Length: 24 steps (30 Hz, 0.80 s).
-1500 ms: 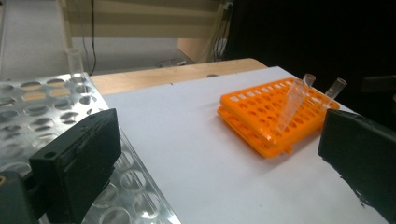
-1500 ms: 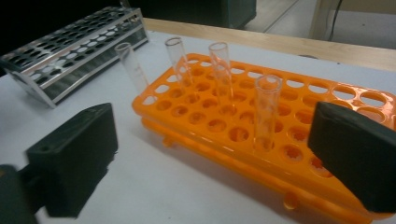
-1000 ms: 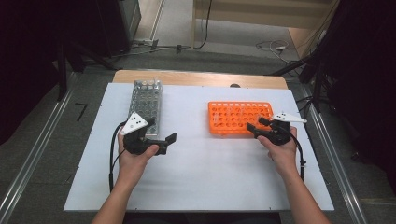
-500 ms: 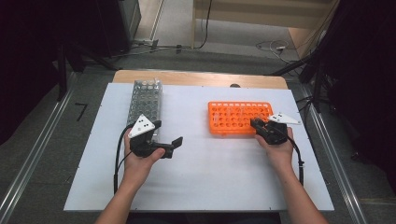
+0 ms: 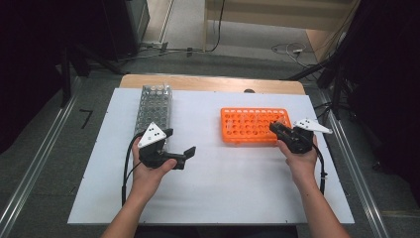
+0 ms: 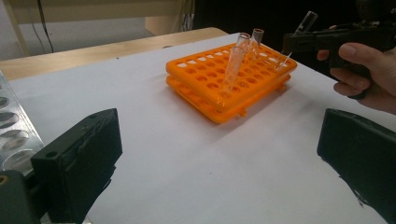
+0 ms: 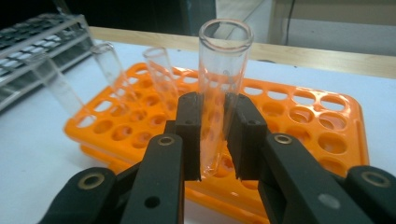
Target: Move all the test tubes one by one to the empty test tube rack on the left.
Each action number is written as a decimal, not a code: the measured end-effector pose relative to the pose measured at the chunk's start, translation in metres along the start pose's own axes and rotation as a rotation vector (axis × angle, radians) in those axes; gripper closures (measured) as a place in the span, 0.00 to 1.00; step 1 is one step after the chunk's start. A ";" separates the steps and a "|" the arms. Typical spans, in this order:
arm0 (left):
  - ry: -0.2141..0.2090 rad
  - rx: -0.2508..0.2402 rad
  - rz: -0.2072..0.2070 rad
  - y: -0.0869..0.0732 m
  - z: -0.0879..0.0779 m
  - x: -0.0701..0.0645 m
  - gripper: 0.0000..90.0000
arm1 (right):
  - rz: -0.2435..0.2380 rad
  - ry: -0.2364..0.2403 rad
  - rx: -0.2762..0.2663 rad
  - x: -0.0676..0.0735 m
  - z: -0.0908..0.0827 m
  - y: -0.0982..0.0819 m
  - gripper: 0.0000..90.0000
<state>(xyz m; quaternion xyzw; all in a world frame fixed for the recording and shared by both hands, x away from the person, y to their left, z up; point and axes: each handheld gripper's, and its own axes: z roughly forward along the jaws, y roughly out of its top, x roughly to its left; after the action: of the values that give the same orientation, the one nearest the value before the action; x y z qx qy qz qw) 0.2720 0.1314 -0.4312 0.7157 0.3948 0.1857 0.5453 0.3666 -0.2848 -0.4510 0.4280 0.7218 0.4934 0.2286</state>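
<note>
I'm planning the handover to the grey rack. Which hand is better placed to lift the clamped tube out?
Right: the right gripper is shut on the glass tube over the orange rack; the left gripper stands open, apart.

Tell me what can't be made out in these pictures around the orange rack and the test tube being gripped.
- Held test tube: bottom tip hidden behind the right hand-held gripper, right gripper view.
- Orange rack: clear tubes too small to count, high view.
- Grey rack: cut off by the left edge, left gripper view; contents unclear.
- Left hand-held gripper: open, nothing between its jaws.
</note>
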 end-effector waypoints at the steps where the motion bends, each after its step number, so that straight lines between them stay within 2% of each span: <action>1: 0.000 0.003 0.002 0.000 0.000 -0.001 0.00 | -0.002 0.006 0.003 0.003 -0.002 0.001 0.82; 4: -0.009 -0.001 0.006 0.001 0.000 -0.003 0.00 | -0.040 0.049 0.007 0.015 -0.006 0.004 0.82; 6: -0.011 0.001 0.007 0.002 0.001 -0.005 0.00 | -0.044 0.059 0.010 0.018 -0.008 0.004 0.82; 14: -0.035 -0.001 0.024 0.006 0.003 -0.015 0.00 | -0.067 0.156 0.024 0.049 -0.017 0.006 0.82; 16: -0.051 -0.007 0.027 0.007 0.002 -0.018 0.02 | -0.086 0.177 0.029 0.058 -0.017 0.006 0.82; 17: -0.055 -0.006 0.032 0.008 0.002 -0.020 0.03 | -0.076 0.213 0.037 0.067 -0.018 0.005 0.82; 18: -0.058 -0.007 0.034 0.009 0.002 -0.022 0.03 | -0.076 0.213 0.037 0.067 -0.018 0.005 0.82; 19: -0.063 -0.008 0.036 0.009 0.002 -0.023 0.03 | -0.090 0.232 0.044 0.076 -0.017 0.004 0.82; 20: -0.073 -0.010 0.031 0.010 0.002 -0.024 0.03 | -0.090 0.232 0.044 0.076 -0.017 0.004 0.82; 22: -0.090 -0.011 0.037 0.011 0.002 -0.027 0.05 | -0.098 0.259 0.048 0.085 -0.017 0.004 0.82; 24: -0.108 -0.006 0.039 0.012 0.003 -0.030 0.07 | -0.121 0.284 0.059 0.098 -0.016 0.003 0.82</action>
<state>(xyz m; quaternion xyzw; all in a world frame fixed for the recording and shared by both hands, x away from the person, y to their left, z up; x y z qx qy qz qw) 0.2599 0.1055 -0.4165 0.7306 0.3504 0.1587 0.5641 0.3039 -0.2094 -0.4329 0.3162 0.7855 0.5130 0.1410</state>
